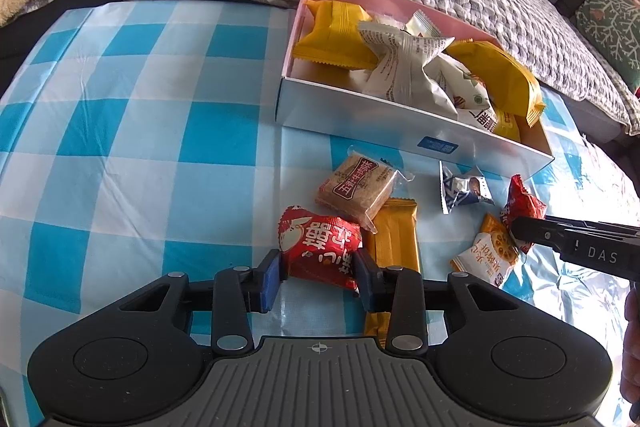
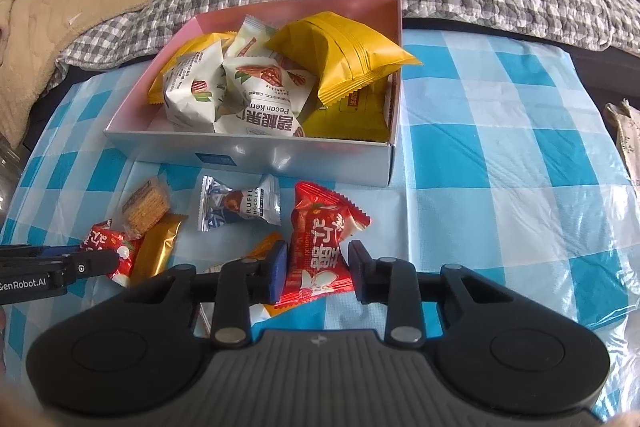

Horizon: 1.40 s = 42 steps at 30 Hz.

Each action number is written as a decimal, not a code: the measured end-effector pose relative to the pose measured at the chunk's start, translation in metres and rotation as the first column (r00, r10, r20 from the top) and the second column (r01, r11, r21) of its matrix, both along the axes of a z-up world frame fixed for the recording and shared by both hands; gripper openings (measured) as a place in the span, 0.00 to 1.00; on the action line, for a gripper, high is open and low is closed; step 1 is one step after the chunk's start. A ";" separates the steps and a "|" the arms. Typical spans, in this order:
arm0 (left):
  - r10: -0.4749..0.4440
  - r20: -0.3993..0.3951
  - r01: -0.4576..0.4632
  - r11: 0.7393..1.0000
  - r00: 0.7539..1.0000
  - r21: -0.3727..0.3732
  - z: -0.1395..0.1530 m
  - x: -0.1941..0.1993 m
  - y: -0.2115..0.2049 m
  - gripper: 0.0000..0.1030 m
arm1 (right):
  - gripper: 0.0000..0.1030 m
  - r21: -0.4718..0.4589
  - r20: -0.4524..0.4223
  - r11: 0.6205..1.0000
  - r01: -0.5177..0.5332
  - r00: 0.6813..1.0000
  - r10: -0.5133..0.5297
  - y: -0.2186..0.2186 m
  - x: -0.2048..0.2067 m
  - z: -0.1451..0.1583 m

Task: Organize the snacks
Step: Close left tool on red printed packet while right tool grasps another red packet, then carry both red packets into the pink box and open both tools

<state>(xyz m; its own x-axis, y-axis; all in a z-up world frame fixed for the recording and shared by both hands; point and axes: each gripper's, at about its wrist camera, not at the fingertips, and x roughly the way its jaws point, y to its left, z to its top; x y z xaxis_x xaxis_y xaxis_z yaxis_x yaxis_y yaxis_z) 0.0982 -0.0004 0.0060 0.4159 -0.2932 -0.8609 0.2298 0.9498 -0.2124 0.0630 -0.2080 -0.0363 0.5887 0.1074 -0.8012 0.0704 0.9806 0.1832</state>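
Left gripper with jaws closed against a red snack packet; right gripper likewise pinching a second red packet. Both packets lay on the checked tablecloth, just in front of the near wall of the open box. Four further loose snacks lay between them: one brown biscuit, one gold bar, one silver chocolate, one orange-white packet. Broad bare cloth lay left of the box in the left view.
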 end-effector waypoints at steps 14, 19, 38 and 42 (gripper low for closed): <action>0.022 0.011 -0.022 0.999 1.000 -0.033 0.009 0.001 0.006 0.29 | 0.26 0.047 0.038 0.999 0.023 0.999 -0.025 -0.005 -0.005 0.009; 0.033 0.020 -0.032 0.998 0.999 -0.050 0.015 0.001 0.010 0.27 | 0.26 0.056 0.050 0.998 0.032 0.998 -0.035 -0.006 -0.006 0.011; 0.046 0.067 -0.037 0.990 0.997 -0.133 0.037 0.002 0.023 0.26 | 0.26 0.108 0.088 0.993 0.057 0.994 -0.067 -0.014 -0.011 0.021; 0.044 0.073 -0.033 0.989 0.996 -0.142 0.039 0.001 0.023 0.26 | 0.26 0.110 0.092 0.992 0.057 0.993 -0.067 -0.015 -0.011 0.021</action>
<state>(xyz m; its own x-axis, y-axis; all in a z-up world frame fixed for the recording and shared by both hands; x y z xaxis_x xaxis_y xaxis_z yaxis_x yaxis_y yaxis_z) 0.0996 0.0227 0.0446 0.4916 -0.3918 -0.7777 0.2139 0.9201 -0.3283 0.0518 -0.2229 -0.0151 0.6702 0.1505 -0.7267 0.1077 0.9491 0.2959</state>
